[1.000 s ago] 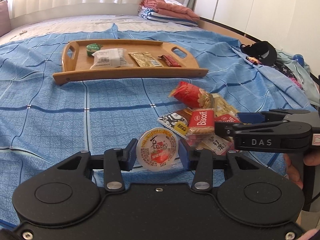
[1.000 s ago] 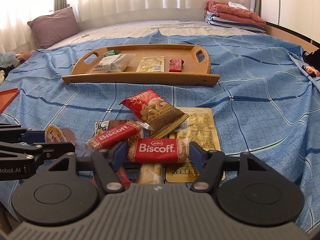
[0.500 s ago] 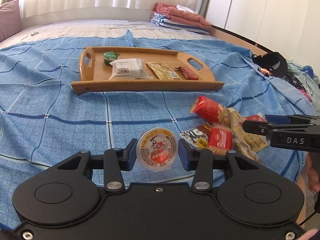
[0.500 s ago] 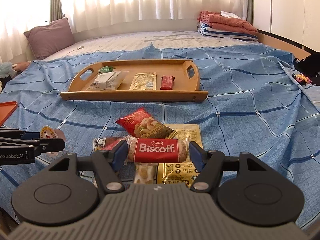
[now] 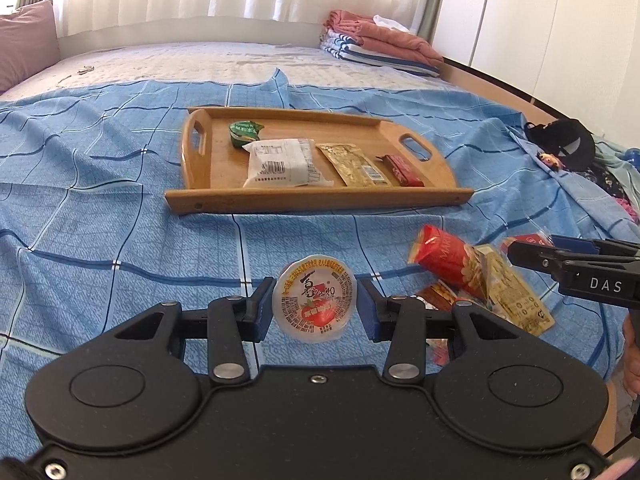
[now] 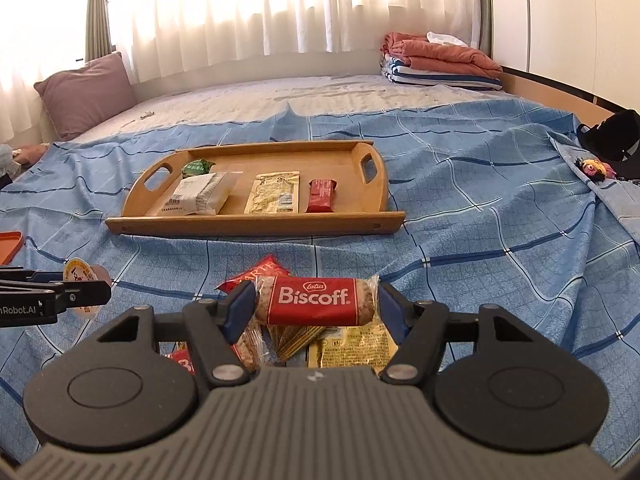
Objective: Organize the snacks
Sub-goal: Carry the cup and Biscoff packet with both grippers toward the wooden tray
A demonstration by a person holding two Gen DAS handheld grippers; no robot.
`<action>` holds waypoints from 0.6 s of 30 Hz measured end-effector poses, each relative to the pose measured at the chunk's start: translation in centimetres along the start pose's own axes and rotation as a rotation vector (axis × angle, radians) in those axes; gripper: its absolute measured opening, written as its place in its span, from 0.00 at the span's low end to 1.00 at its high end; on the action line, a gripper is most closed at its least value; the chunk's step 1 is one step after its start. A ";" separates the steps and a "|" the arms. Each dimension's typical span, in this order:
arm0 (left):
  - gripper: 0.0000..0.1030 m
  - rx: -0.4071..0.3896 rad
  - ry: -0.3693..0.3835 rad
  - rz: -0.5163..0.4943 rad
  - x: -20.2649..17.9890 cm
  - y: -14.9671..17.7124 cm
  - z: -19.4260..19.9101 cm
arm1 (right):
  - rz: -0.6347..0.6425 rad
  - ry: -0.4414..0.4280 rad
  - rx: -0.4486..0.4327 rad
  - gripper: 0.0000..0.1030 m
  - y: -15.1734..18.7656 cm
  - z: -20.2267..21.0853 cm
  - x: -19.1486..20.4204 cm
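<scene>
My left gripper (image 5: pixel 315 308) has its fingers (image 5: pixel 262 309) clamped on a round jelly cup (image 5: pixel 314 303), foil lid facing the camera, held clear above the bed (image 5: pixel 100 200). My right gripper (image 6: pixel 316 308) has its fingers (image 6: pixel 239 309) closed on the two ends of a red Biscoff packet (image 6: pixel 315 301), lying crosswise between them and lifted off the pile.

Just below and beyond the right fingers lies the loose snack pile (image 6: pixel 304 340) — a red peanut bag (image 5: pixel 448 262), a yellow flat packet (image 6: pixel 352 348) and another Biscoff wrapper, all touching or overlapping on the blue checked sheet. From the left fingers that pile sits to the right, with the right gripper's tips over its far edge.

Further ahead of both grippers, well apart from the pile, rests a wooden tray (image 6: pixel 256 225) with handle cutouts. Inside it, left to right — a green cup (image 6: pixel 197 167), a white packet (image 6: pixel 200 196), a yellow sachet (image 6: pixel 275 196) and a small red bar (image 6: pixel 322 196), each lying flat.
</scene>
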State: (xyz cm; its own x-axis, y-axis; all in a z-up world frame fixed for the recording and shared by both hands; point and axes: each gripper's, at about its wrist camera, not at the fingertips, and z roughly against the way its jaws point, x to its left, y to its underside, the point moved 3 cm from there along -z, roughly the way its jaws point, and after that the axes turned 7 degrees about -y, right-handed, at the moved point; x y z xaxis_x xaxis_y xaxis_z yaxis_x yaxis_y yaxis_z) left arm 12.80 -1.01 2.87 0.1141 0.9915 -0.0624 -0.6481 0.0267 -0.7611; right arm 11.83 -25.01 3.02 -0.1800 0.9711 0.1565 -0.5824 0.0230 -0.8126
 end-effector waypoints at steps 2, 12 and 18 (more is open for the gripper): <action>0.40 0.000 -0.006 -0.001 0.0 -0.3 -0.2 | -0.002 0.001 -0.002 0.66 -0.4 -0.3 0.0; 0.40 -0.040 -0.026 -0.001 0.5 -3.3 -0.7 | -0.021 0.011 -0.004 0.66 -2.5 -1.9 -0.4; 0.40 -0.071 -0.053 0.018 1.2 -5.9 -1.4 | -0.025 0.025 0.000 0.66 -3.8 -2.9 -0.6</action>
State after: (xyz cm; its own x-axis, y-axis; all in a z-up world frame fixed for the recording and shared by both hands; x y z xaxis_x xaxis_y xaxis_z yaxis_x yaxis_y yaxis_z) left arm 17.86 -0.16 6.39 0.0617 0.9972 -0.0433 -0.5943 0.0019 -0.8042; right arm 16.50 -25.01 4.36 -0.1454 0.9759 0.1626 -0.5861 0.0475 -0.8089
